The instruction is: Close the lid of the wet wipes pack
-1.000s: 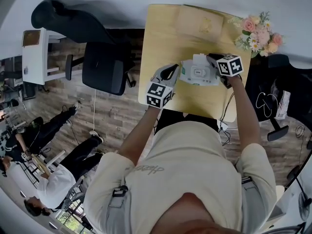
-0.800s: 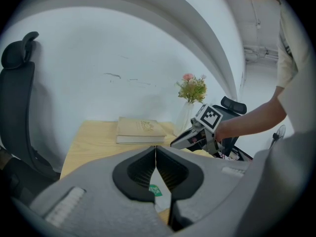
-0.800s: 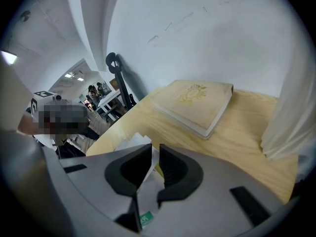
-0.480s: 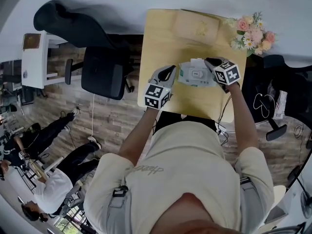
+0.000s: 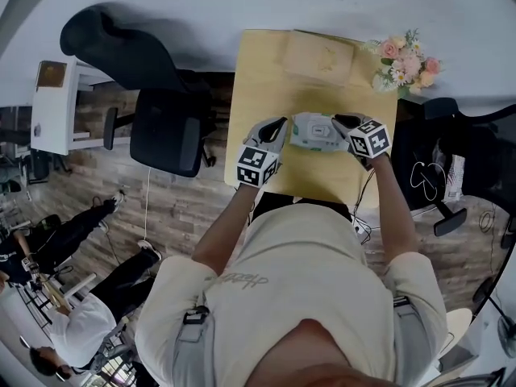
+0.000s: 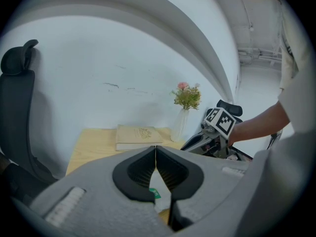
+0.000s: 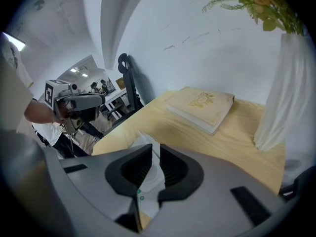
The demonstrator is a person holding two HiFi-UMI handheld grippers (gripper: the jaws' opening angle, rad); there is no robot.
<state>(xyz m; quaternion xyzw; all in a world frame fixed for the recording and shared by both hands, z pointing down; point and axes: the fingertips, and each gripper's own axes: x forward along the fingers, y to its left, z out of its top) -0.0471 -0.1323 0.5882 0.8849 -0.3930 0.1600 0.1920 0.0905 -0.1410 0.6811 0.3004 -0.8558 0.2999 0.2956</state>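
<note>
The wet wipes pack (image 5: 314, 131), white and green, lies flat in the middle of the light wood table (image 5: 258, 79) with its lid down. My left gripper (image 5: 280, 124) is at the pack's left end, and my right gripper (image 5: 339, 120) is at its right end, over the edge. In the left gripper view the jaw tips of the left gripper (image 6: 155, 149) touch, with the pack (image 6: 159, 201) showing below them. In the right gripper view only a thin slit separates the jaws of the right gripper (image 7: 155, 147), and the pack (image 7: 148, 179) shows through it. Neither gripper visibly holds anything.
A cream book (image 5: 317, 57) lies at the table's far side. A white vase of flowers (image 5: 401, 63) stands at the far right corner. A black office chair (image 5: 165, 139) is left of the table. Other people (image 5: 72, 321) sit at the lower left.
The white lid flap that stood up a second ago now lies down on the pack. The right gripper has come in over the pack's right end. The left gripper has stayed at the left end.
</note>
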